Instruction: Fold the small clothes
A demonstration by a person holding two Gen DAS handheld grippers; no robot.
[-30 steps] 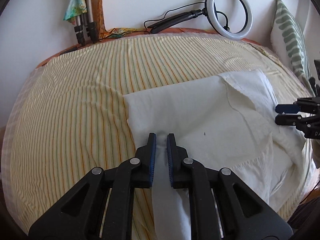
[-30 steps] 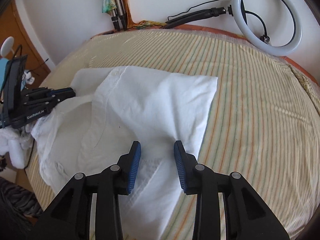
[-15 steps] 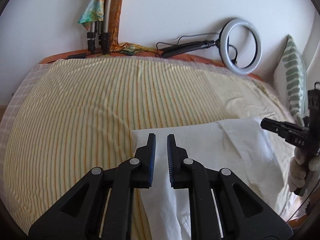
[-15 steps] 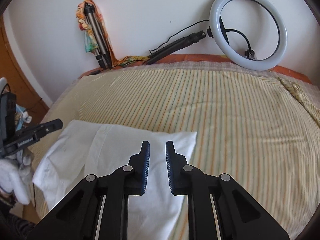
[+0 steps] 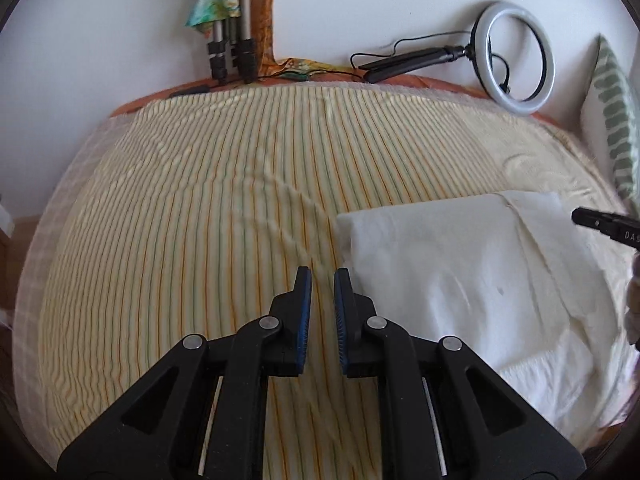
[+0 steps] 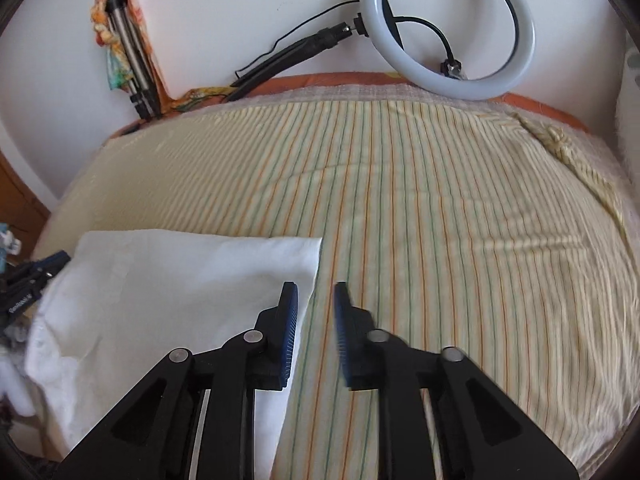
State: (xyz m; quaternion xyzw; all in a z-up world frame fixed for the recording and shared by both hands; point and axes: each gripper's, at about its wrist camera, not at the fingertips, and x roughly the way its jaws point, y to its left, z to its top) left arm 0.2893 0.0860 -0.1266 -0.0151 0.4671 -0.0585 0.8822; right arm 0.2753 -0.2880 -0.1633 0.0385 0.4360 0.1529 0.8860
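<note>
- Because the white garment [image 5: 472, 292] already lies as a flat, squared packet on the striped sheet [image 5: 192, 216], neither tool needs a hold on it now, and both sit off its edges.
- The left gripper [image 5: 319, 276] hangs over bare sheet just beside the garment's left edge; its jaws stand a narrow slit apart with only stripes showing between them, so it grips nothing.
- The right gripper [image 6: 315, 292] hangs at the opposite edge of the garment [image 6: 172, 292]; its left finger overlaps the cloth's border in the picture, yet the gap between the jaws shows only sheet [image 6: 460, 220]. Its jaws are opening, and no cloth is caught in them.
- The garment sits at the near side of the bed, with the layers stacked one on another and a looser, rumpled flap hanging toward the person. That flap looks like the part not yet tucked, so I judge the fold to be partly done.
- Both tools flank the packet, probably so each can take a side for the next fold.
- A ring light [image 6: 448, 28] and tripod [image 6: 134, 72] lean on the far wall, well apart from the work.
</note>
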